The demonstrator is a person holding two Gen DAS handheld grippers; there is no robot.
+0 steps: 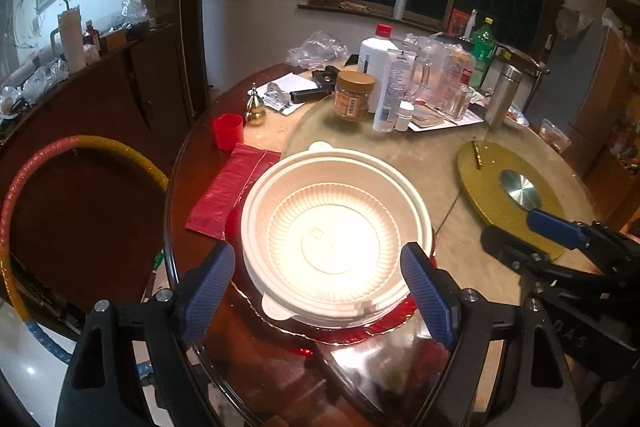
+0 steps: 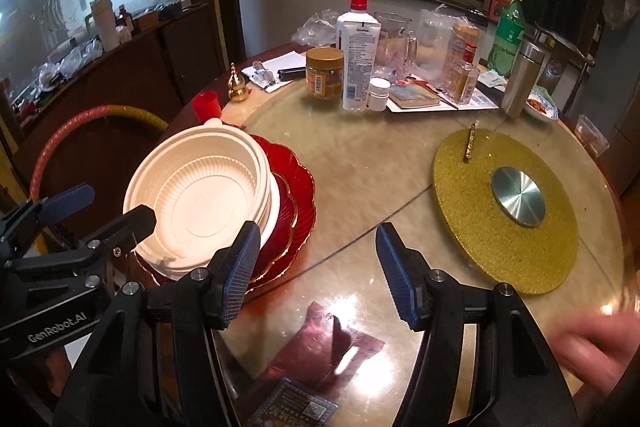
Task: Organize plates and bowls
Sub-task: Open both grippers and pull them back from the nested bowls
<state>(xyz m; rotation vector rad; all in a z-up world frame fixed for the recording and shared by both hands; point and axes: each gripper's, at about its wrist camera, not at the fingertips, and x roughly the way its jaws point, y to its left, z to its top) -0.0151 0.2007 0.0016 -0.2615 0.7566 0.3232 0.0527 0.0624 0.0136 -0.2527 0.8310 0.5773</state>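
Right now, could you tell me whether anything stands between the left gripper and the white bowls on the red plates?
Nothing visible does. The left gripper is open, its jaws on either side of the white bowls, which sit stacked on the red plates. The right gripper is off to the side over the bare glass tabletop.

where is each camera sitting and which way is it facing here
Left wrist: on the left gripper, angled down at the white bowls stacked on red plates; its open fingers flank the stack, and the right gripper shows at right.
Right wrist: on the right gripper, angled down over the glass tabletop, nothing between its fingers; the left gripper shows at left.
Shared: bowls, plates, gold disc.
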